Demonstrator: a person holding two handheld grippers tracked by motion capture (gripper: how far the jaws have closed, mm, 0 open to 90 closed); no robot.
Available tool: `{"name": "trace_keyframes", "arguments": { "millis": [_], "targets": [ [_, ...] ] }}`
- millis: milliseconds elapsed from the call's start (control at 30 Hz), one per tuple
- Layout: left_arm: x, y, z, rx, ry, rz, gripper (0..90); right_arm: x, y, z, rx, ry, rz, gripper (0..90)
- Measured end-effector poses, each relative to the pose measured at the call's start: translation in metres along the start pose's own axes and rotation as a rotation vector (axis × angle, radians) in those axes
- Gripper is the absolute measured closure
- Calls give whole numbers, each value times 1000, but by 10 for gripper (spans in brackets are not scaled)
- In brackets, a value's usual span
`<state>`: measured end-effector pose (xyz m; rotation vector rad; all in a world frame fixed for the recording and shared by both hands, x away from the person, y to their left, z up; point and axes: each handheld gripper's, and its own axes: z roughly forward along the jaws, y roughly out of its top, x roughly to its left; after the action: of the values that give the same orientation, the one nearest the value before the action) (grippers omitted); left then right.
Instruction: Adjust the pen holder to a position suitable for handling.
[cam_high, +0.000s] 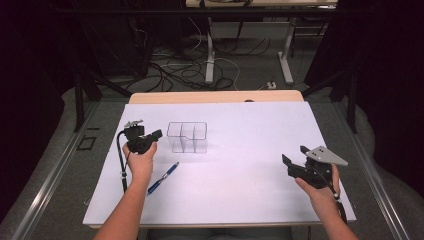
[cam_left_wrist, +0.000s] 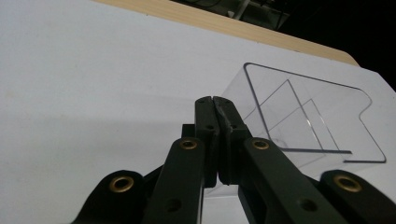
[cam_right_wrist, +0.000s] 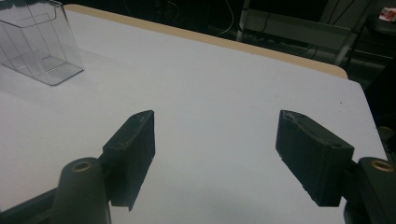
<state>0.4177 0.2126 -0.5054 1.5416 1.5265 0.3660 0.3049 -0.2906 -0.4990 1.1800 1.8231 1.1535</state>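
Pen (cam_high: 163, 177) lies unpicked beside empty organizer (cam_high: 187, 137); left tool (cam_high: 148, 137) closed on nothing, right tool (cam_high: 295, 159) wide.

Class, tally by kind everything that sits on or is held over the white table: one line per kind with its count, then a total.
Clear plastic organizers: 1
Blue pens: 1
Handheld grippers: 2, left gripper with jaws shut on nothing, right gripper open
Total: 4
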Motion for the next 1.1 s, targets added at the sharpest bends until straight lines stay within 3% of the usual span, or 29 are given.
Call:
{"name": "trace_keyframes", "arguments": {
  "millis": [133,267,333,400,467,667,1100],
  "targets": [
    [-1,-1,9,46,8,-5,900,0,0,0,-4,2,0,280],
    [-2,-4,16,56,-9,-19,900,0,0,0,-2,7,1,278],
    [-2,-4,19,55,-9,-11,900,-1,0,0,6,9,1,277],
    [-3,-4,21,43,-39,-7,900,-1,0,0,5,9,2,276],
    [-3,-3,21,41,-26,33,900,-1,0,0,3,11,7,277],
    [-3,-2,23,42,-50,28,900,-2,-1,0,17,14,20,277],
    [-28,-4,33,54,-92,70,900,-1,0,4,14,29,23,274]
  ]
}}
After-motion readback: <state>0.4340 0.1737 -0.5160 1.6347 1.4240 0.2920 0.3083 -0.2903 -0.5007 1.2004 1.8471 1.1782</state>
